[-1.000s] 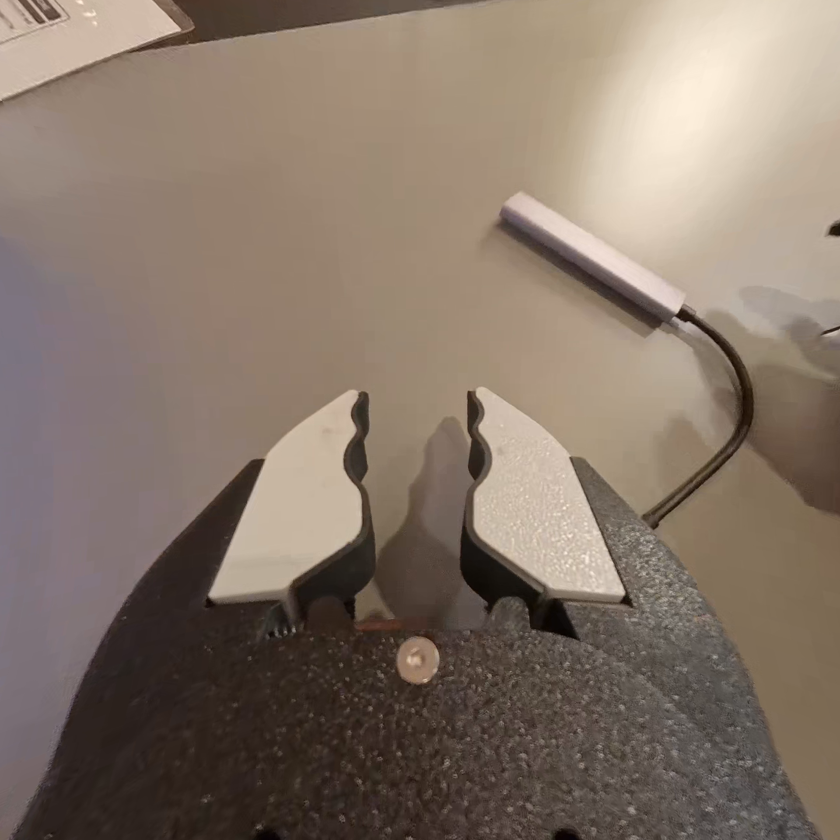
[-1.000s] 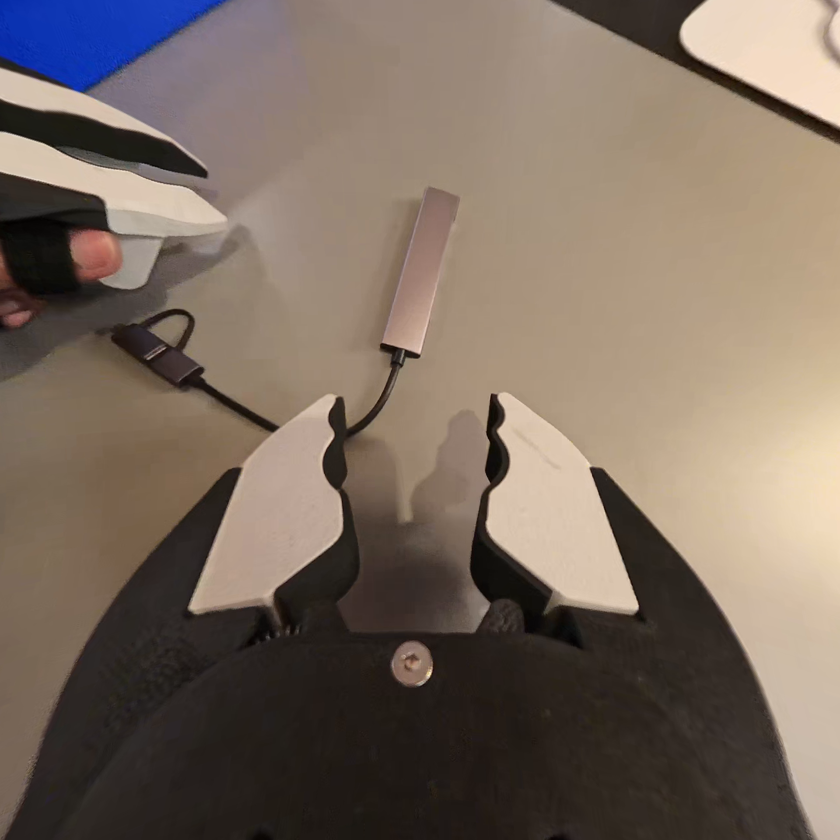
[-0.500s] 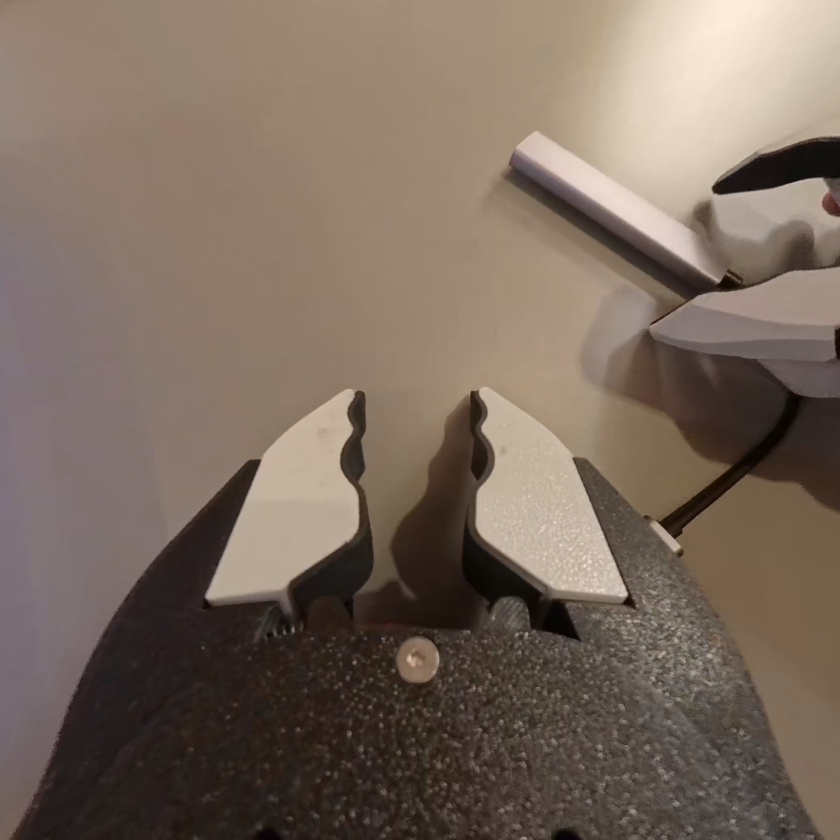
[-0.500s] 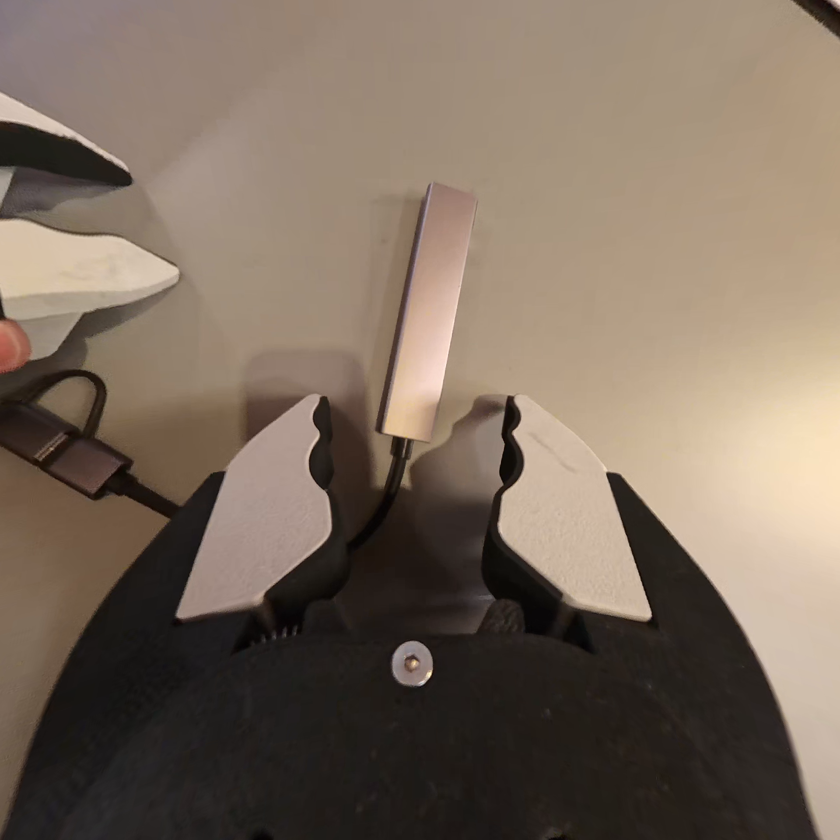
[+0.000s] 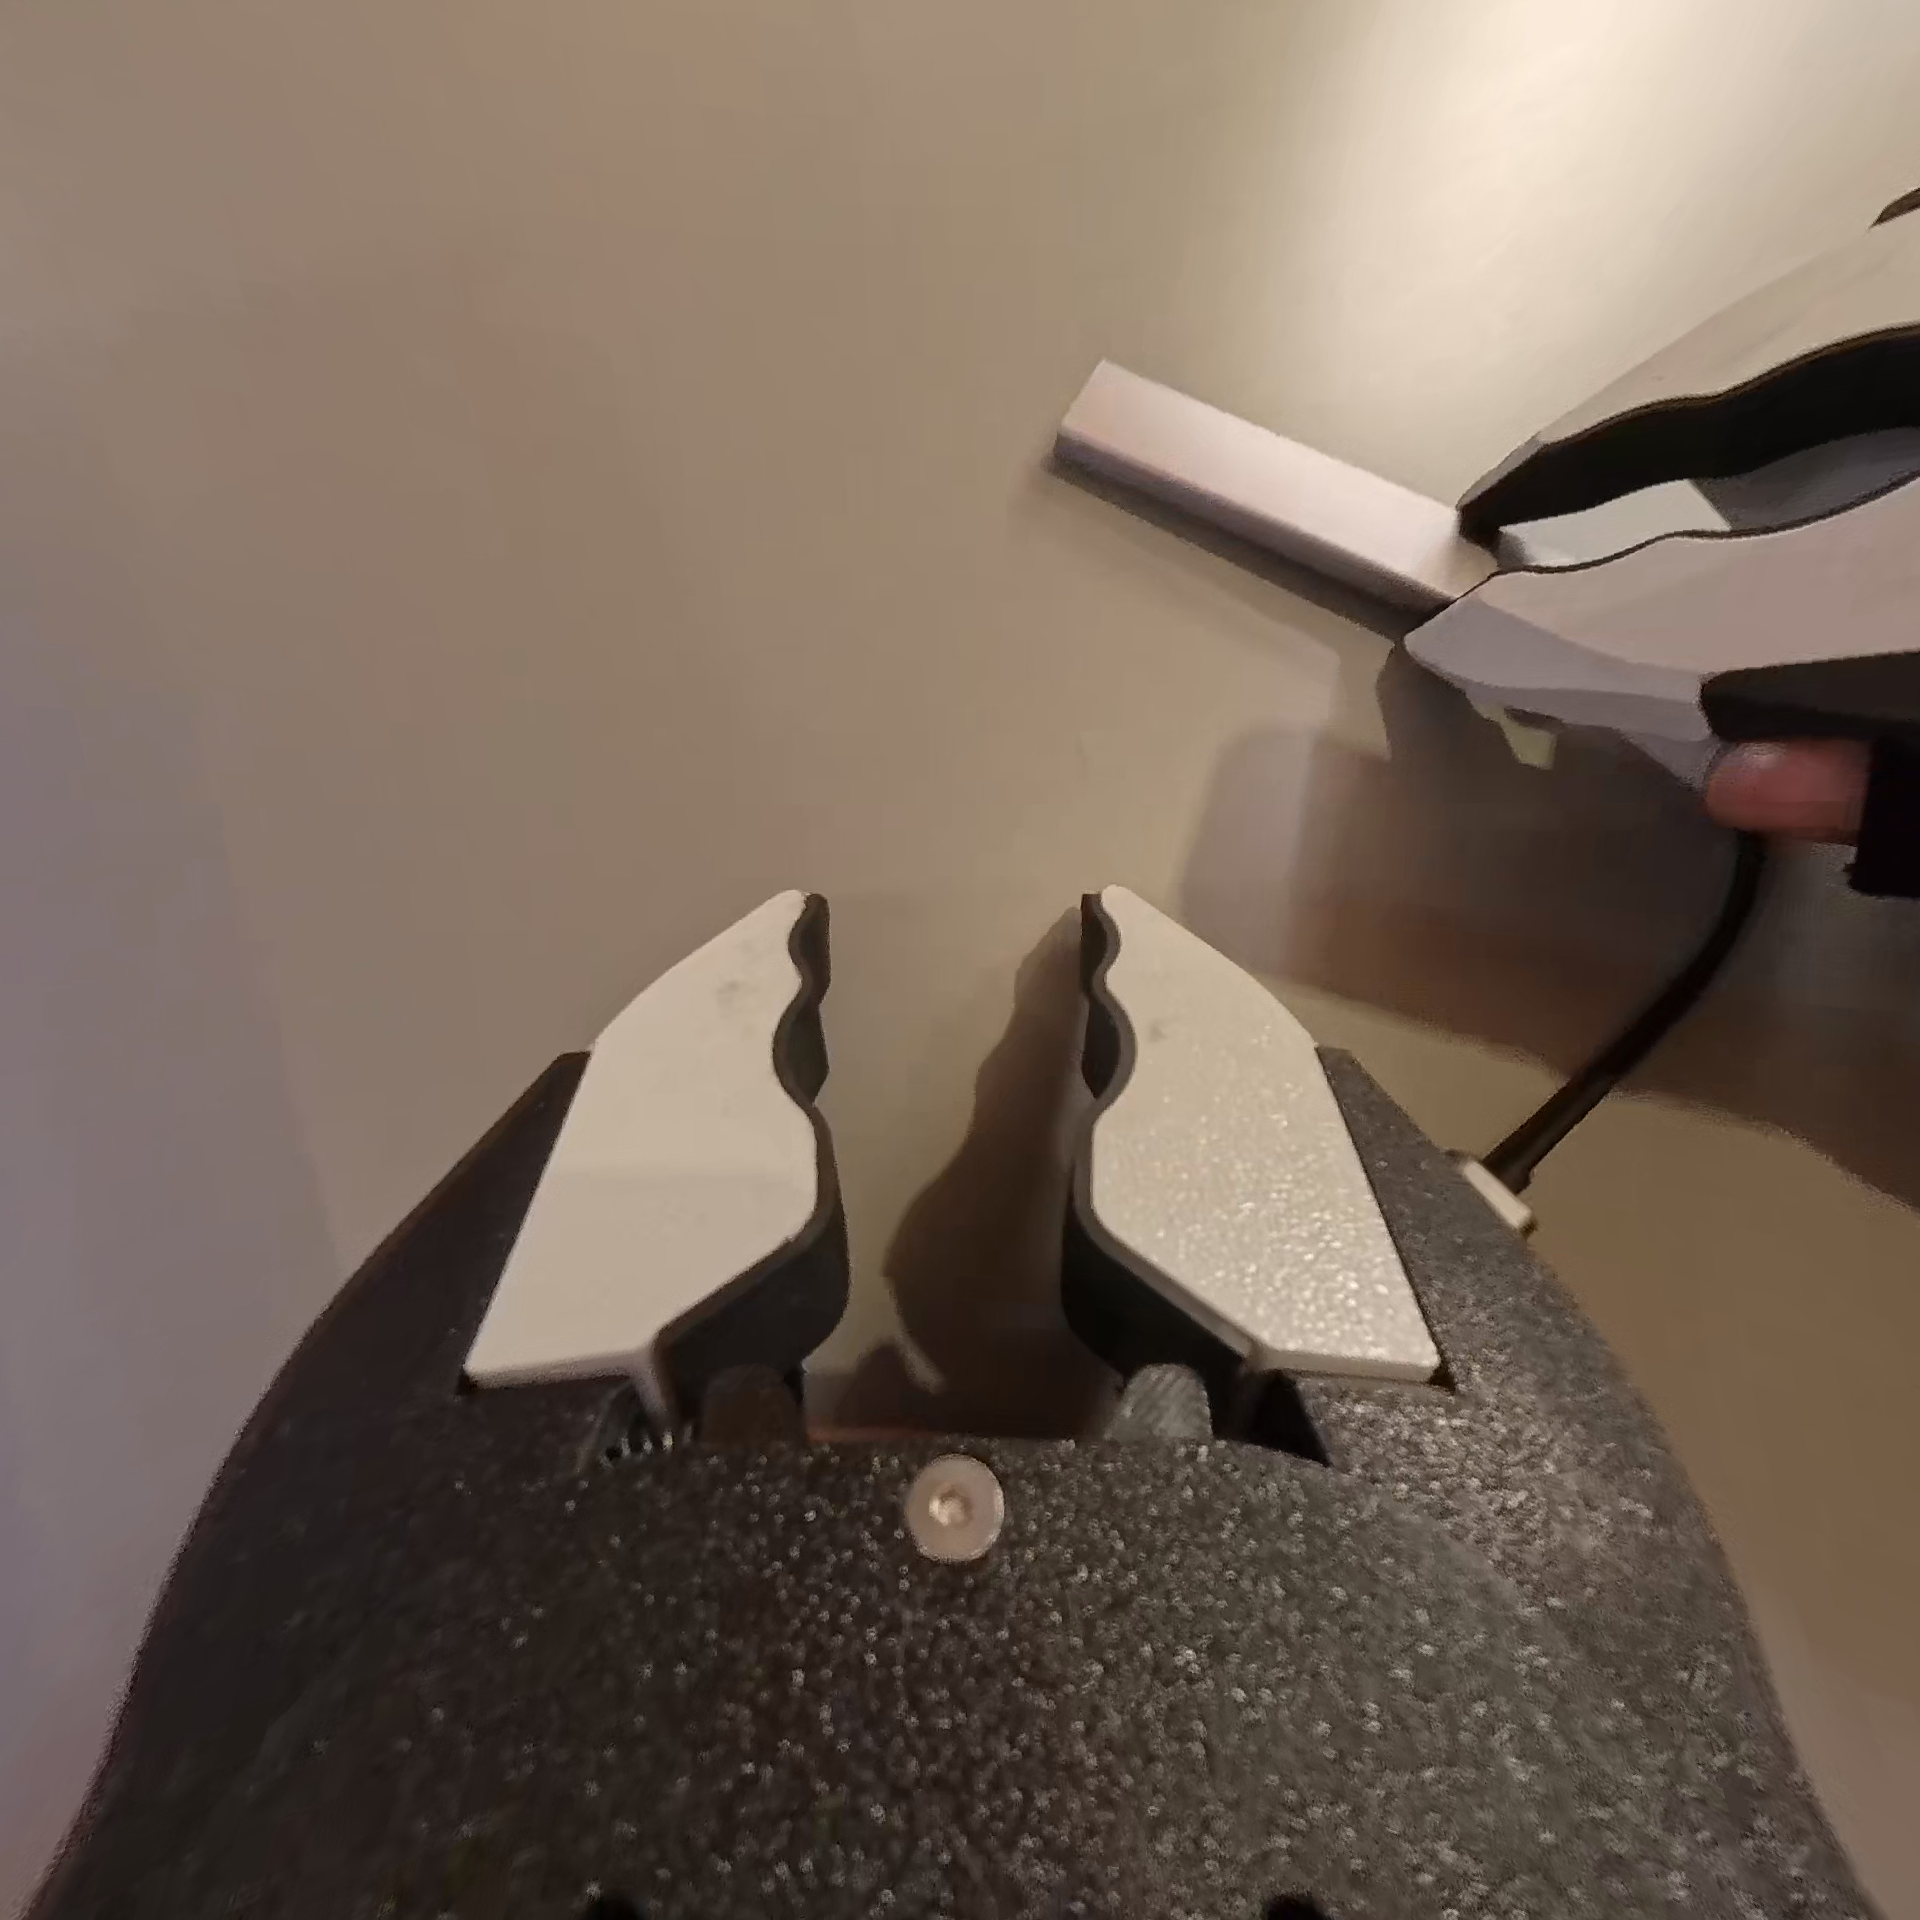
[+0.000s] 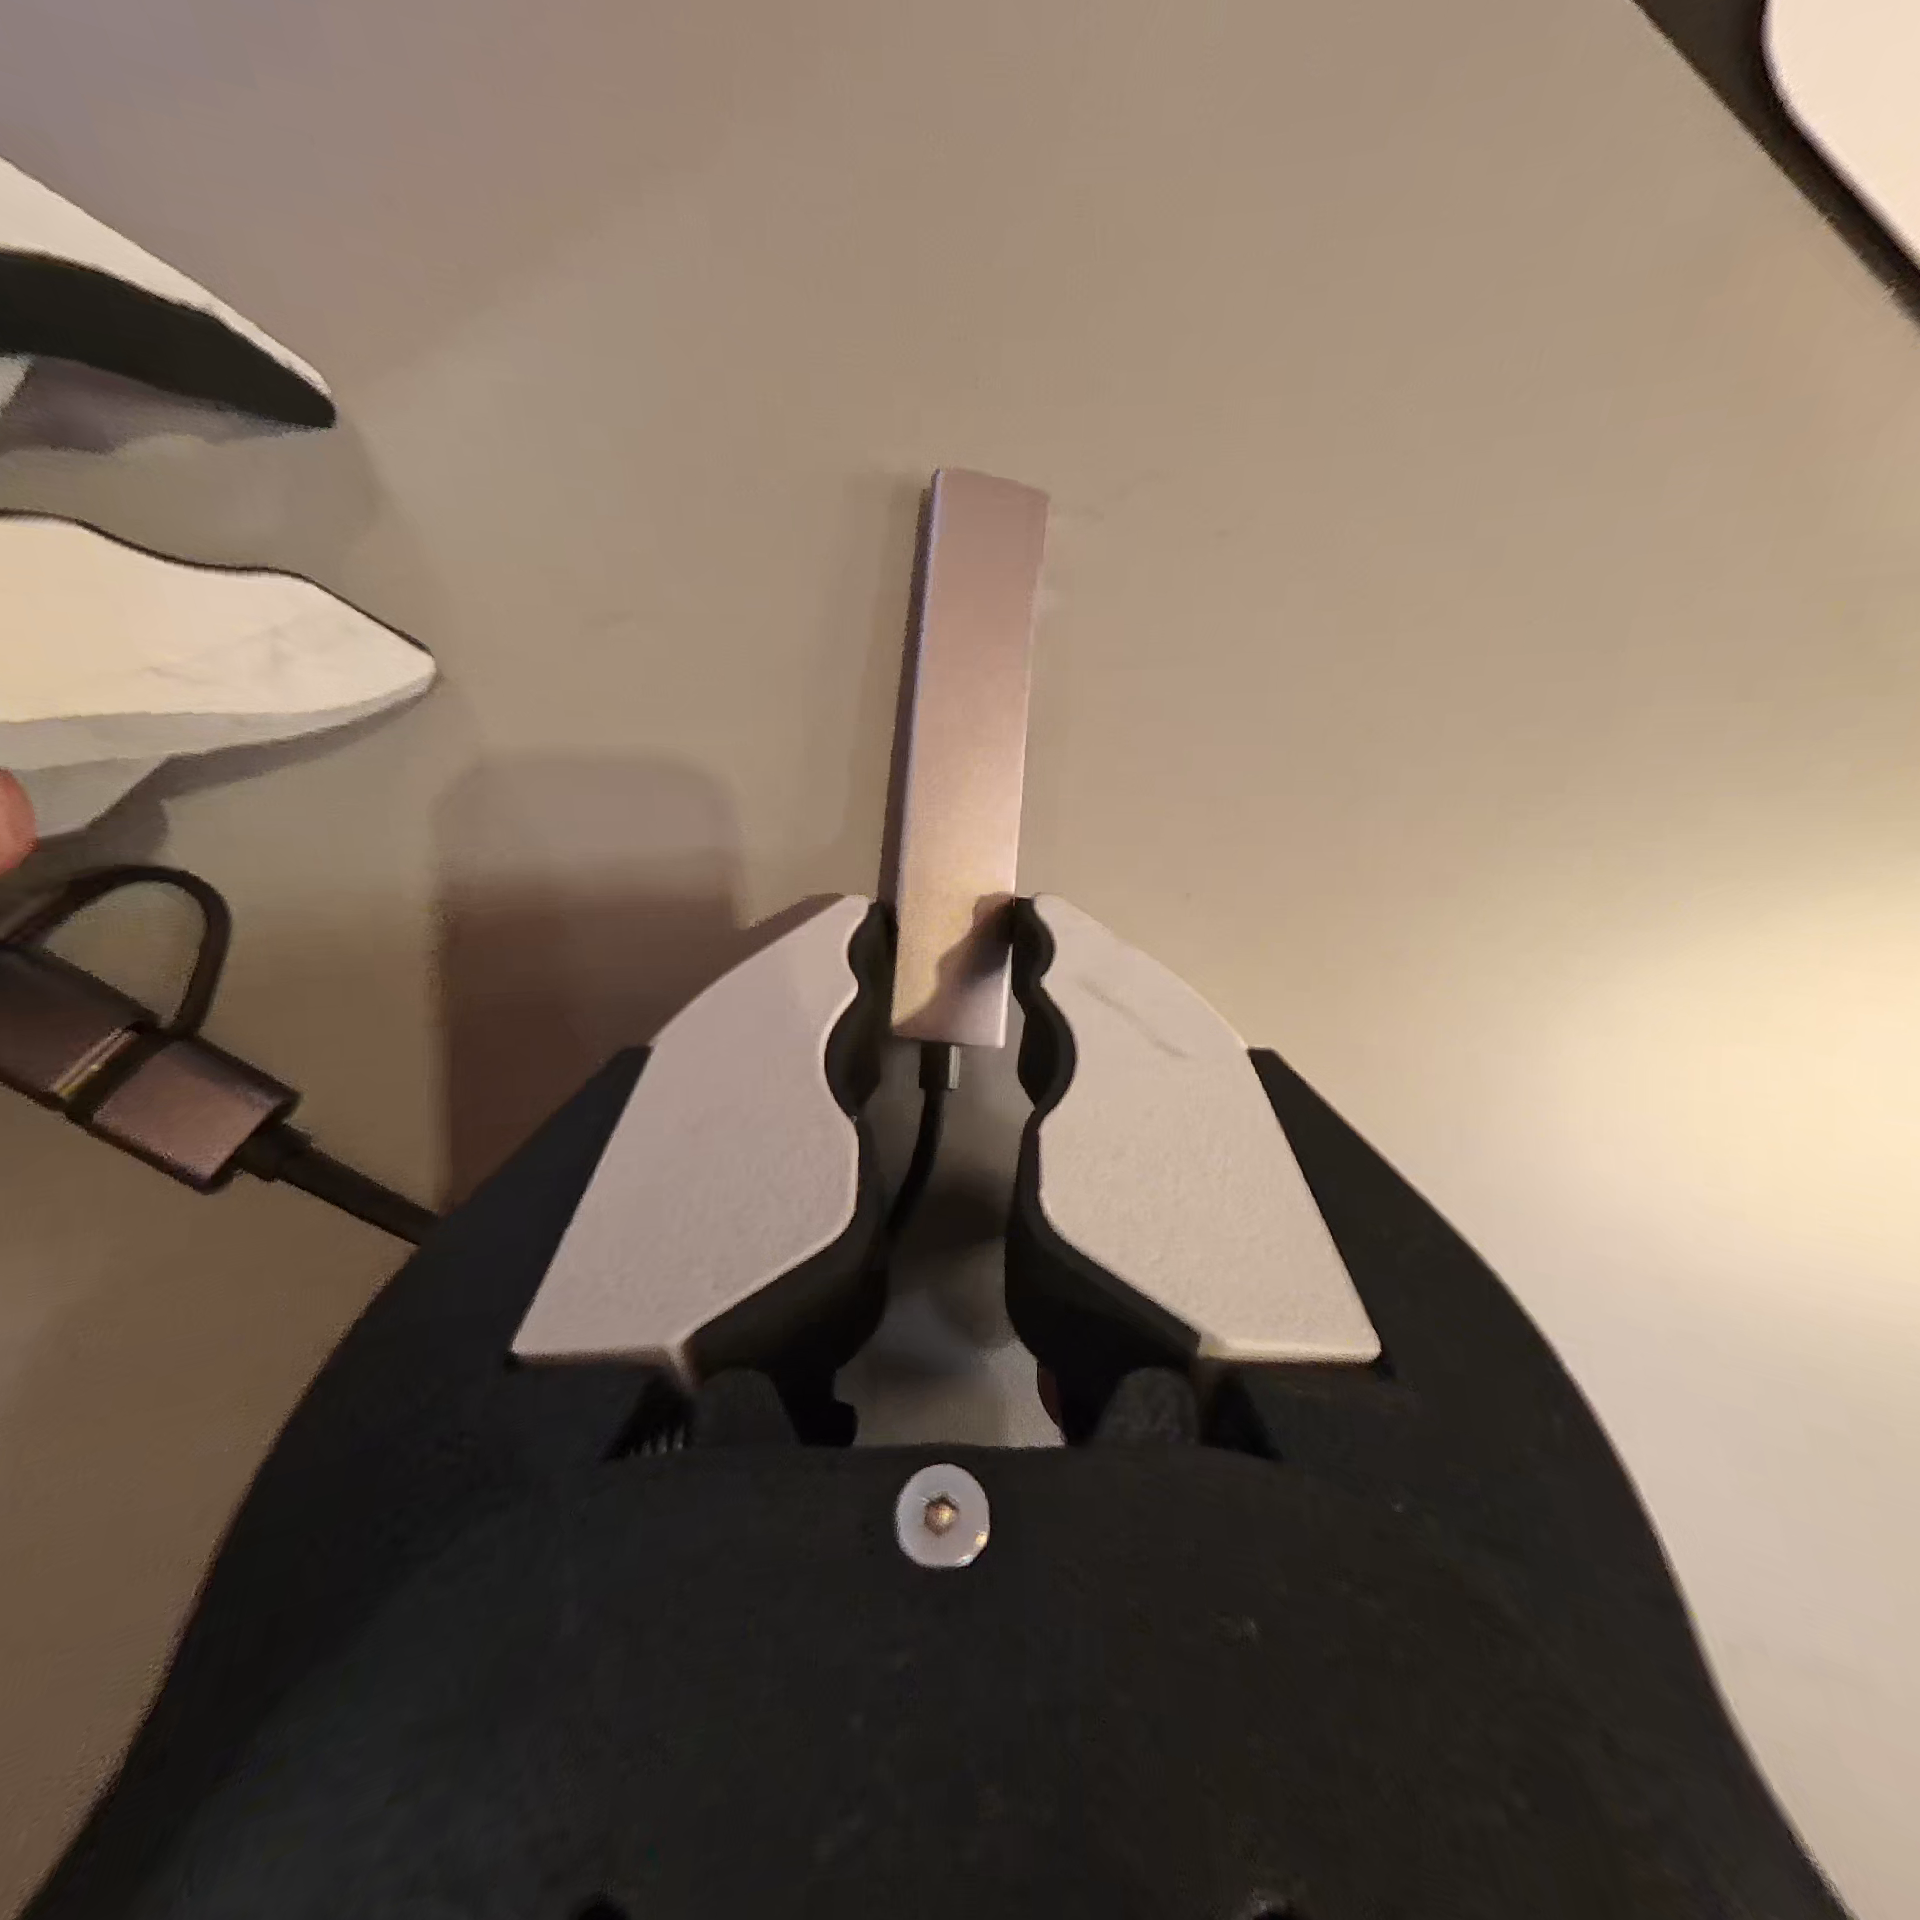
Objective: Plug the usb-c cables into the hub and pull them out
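A slim silver hub [image 6: 971, 707] lies flat on the beige table, its black cable [image 6: 925, 1143] running back between my fingers. My right gripper [image 6: 951, 914] is shut on the hub's near end, fingertips pressing both long sides. The cable's grey USB-C connector with a looped adapter [image 6: 177, 1112] lies at the left. My left gripper [image 5: 954, 914] is open and empty over bare table, left of the hub [image 5: 1247, 488]. The right gripper [image 5: 1455, 571] shows there at the hub's end, above the cable [image 5: 1704, 997]. The left gripper [image 6: 384, 540] shows at the right wrist view's left edge.
A white flat object [image 6: 1860, 104] lies on a dark strip at the far right corner. A person's fingertip [image 5: 1777, 784] shows under the right gripper. The beige table [image 5: 520, 416] stretches ahead of the left gripper.
My right gripper has moved forward over the cable to the hub's near end and closed on it. The left gripper has stayed open and shifted slightly.
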{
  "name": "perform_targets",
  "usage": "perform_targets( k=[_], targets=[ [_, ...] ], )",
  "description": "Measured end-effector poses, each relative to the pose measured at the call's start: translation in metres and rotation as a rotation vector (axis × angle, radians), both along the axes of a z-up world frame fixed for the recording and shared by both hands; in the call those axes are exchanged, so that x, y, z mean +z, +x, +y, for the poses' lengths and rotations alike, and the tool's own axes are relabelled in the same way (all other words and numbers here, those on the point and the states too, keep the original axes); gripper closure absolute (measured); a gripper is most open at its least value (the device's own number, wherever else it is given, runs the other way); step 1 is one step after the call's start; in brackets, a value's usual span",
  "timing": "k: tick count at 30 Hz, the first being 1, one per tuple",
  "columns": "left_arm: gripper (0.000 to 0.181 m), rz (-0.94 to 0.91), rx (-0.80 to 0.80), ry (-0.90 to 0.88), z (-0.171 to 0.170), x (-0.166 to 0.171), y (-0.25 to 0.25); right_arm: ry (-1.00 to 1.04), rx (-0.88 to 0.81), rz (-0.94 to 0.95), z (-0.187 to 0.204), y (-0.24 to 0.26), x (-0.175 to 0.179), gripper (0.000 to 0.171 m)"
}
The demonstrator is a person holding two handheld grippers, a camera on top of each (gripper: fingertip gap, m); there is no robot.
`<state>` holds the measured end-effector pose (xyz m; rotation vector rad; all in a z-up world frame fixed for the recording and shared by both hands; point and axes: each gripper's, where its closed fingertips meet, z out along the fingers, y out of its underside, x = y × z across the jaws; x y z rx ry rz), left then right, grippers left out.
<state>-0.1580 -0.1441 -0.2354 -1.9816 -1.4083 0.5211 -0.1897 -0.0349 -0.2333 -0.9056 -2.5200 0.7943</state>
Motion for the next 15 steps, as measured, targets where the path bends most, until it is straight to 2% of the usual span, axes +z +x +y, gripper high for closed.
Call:
perform_targets(
  k=[6, 15],
  targets=[
    [0.136, -0.008, -0.018, 0.081, 0.002, 0.003, 0.002, -0.036, -0.012, 0.128, 0.036, 0.002, 0.029, 0.149],
    [0.137, -0.004, -0.061, 0.039, 0.007, 0.001, 0.003, 0.045, -0.132, 0.335, 0.158, 0.005, 0.101, 0.148]
  ],
)
